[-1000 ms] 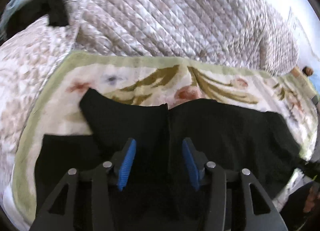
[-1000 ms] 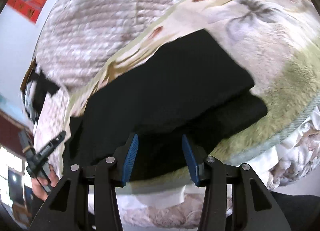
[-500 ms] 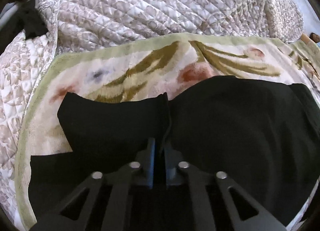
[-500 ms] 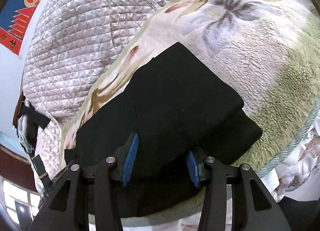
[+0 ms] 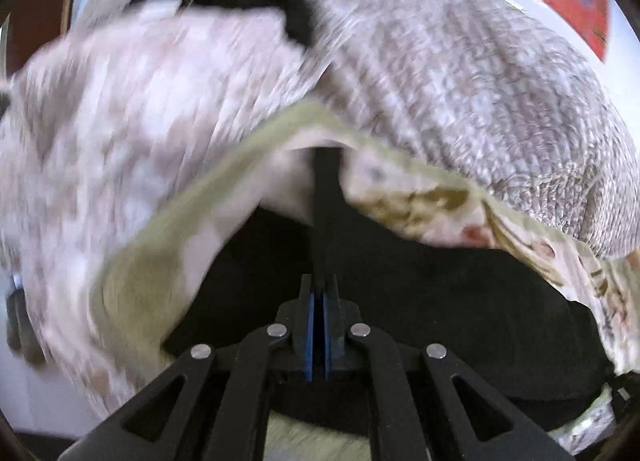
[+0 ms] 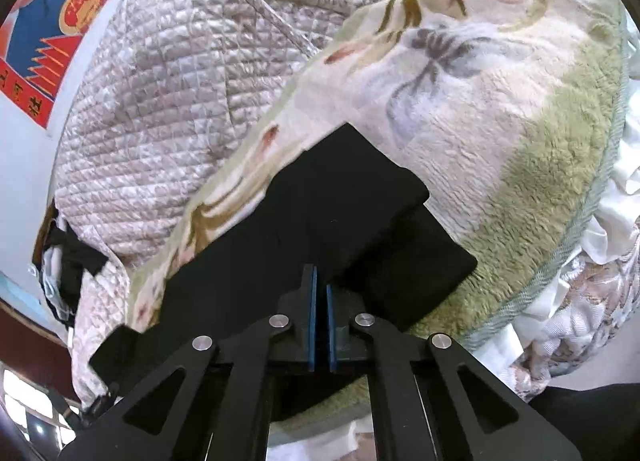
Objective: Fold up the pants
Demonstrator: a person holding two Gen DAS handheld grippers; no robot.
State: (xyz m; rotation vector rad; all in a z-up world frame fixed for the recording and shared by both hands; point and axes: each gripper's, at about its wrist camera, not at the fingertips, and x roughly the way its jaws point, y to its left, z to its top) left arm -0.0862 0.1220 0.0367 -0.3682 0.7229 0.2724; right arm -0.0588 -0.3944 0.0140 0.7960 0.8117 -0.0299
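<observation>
Pants, black and already doubled over, lie on the floral fleece blanket spread over the bed, with the quilted bedspread bunched behind it. In your right wrist view their long axis runs on a slant from the lower left up to the right, where the squared upper layer ends short of the layer under it. Your right tool has just been closing, and its blue pads now stand nearly together on the near edge of the black cloth; the fabric fills the narrow slot between them, so it reads as clenched on the pants. Your left tool is clamped tight too, pinching a thin upright ridge of black cloth that rises straight ahead of the fingertips, above the rest of the pants spread low across that view. The left view is smeared with motion blur, so the blanket's green border is soft there.
</observation>
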